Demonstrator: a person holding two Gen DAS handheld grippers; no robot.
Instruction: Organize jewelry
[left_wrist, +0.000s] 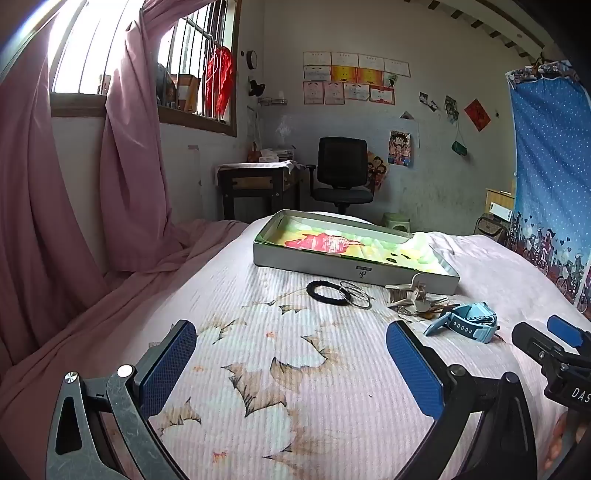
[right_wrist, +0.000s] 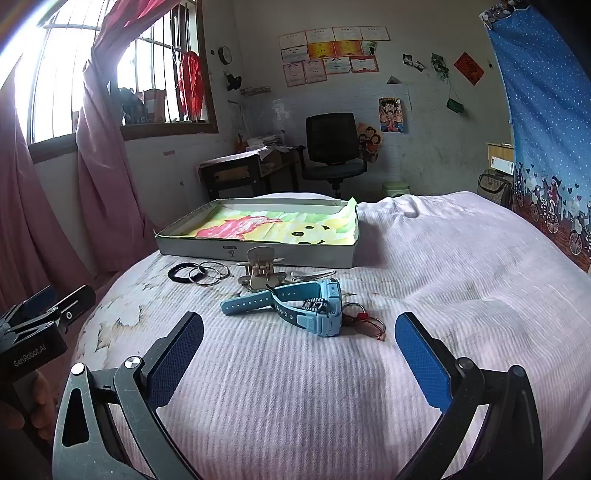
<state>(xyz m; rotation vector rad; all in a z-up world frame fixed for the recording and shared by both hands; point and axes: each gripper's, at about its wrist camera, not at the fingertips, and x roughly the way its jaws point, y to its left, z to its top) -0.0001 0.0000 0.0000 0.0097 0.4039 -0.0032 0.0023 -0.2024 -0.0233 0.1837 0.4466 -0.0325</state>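
A: Jewelry pile sits on the bedspread, all loose, just in front of the shallow box. Black hair tie far left, thin metal bangles overlapping it.

B: Middle?

A: Beige claw clip close against the box's front wall, a metal hair clip just beside it. Blue watch nearest the cameras, strap curled. Small rings with red thread touching its right side.

B: Box contents?

A: Only a colourful printed cloth lining shows. No jewelry inside.

B: Grippers?

A: Left gripper spread wide, nothing between the pads, over the floral print, well short of the hair tie. Right gripper also wide apart, holding nothing, watch just beyond its tips. Both tilted down toward the bed.

B: Background?

A: Black office chair, desk, pink curtains, barred window.
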